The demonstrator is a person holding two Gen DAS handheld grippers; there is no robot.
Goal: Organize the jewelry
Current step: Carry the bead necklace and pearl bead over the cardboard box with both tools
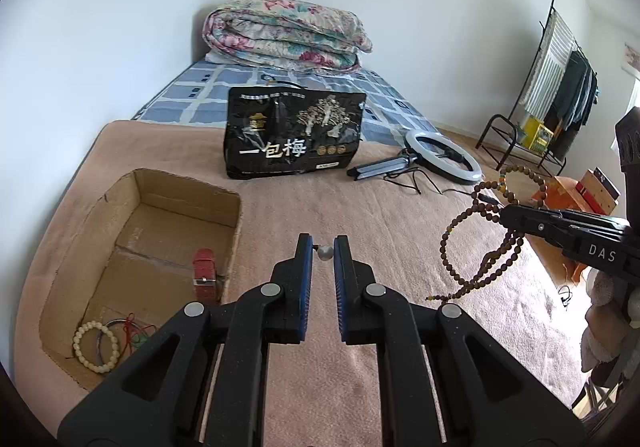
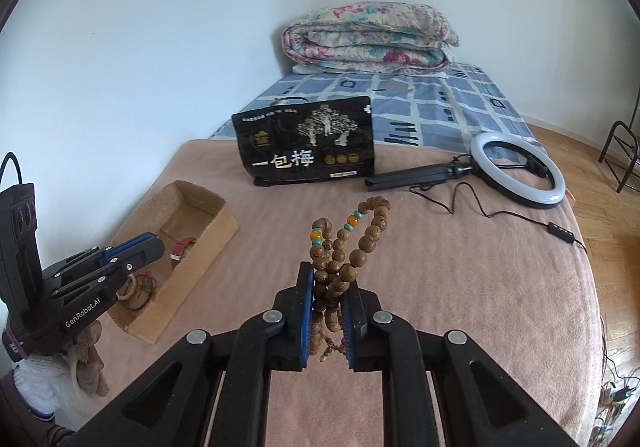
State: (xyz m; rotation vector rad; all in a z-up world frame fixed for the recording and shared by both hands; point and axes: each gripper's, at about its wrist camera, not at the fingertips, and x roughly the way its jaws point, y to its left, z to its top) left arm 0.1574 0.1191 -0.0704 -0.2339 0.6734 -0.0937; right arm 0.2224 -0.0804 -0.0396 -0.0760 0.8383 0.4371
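My left gripper (image 1: 325, 247) is shut on a small pearl earring (image 1: 325, 253) and holds it above the tan blanket, just right of the open cardboard box (image 1: 230, 223). The box holds a red strap watch (image 1: 205, 275), a cream bead bracelet (image 1: 96, 347) and thin bangles with red cord. My right gripper (image 2: 329, 279) is shut on a bunch of brown wooden bead strands (image 2: 360, 239), which loop above and hang below the jaws. In the left wrist view the right gripper (image 1: 510, 217) is at the right with the beads (image 1: 480, 247) dangling. The left gripper (image 2: 156, 243) hovers over the box (image 2: 188, 271).
A black printed bag (image 1: 296, 135) stands on the blanket behind the box. A ring light with tripod and cable (image 1: 440, 159) lies at its right. A folded floral quilt (image 1: 284, 35) sits at the bed's far end. A clothes rack (image 1: 560, 95) stands on the floor at right.
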